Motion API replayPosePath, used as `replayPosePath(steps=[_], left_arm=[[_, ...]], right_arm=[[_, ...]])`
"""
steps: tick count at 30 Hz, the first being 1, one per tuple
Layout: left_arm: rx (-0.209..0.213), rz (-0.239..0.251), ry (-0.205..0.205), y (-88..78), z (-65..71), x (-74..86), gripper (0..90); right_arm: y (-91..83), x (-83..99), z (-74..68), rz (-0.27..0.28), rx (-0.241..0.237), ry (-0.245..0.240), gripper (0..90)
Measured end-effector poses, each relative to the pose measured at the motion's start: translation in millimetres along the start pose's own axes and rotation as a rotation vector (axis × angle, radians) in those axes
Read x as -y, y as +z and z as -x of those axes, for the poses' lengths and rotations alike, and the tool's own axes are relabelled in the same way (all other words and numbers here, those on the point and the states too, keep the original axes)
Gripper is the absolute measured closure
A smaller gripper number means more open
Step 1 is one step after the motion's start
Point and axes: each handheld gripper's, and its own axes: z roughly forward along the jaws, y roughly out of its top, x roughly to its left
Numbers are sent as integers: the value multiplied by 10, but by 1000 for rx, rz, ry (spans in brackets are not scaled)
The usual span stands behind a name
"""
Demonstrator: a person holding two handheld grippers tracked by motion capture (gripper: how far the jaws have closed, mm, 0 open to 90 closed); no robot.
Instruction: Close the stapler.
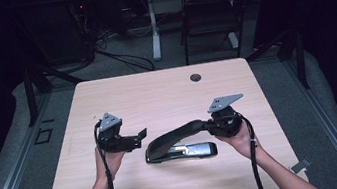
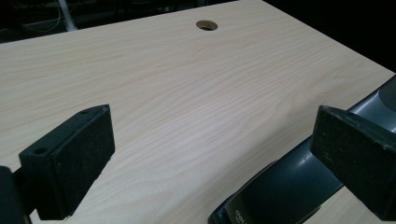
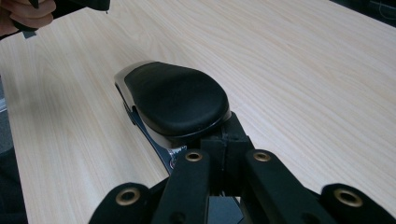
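High view, centre of the frame: my right tongs [image 1: 210, 124] pinch the raised rear of the stapler [image 1: 179, 144], lifting its arm off the tabletop [image 1: 156, 91]; my left tongs [image 1: 138, 137], spread, have yet to grasp its front

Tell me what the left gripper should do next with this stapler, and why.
Probably ease the left gripper right onto the stapler's base and close. Its jaws stand open beside the stapler, touching nothing, while the right gripper is shut at the raised black handle's end, so the base has no hold.
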Motion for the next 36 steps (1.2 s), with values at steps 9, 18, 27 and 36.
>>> replayPosePath(steps=[9,18,27,36], left_arm=[[-9,-25,-22,37,-42,15,1],[-6,-28,-20,45,-49,18,2],[3,-33,-23,55,-51,23,1],[10,-41,-18,72,-42,25,1]], right_arm=[[55,63,78,-72,-15,25,900],[74,92,104,-117,-7,35,900],[96,169,101,-174,25,29,900],[146,234,136,-219,16,36,900]])
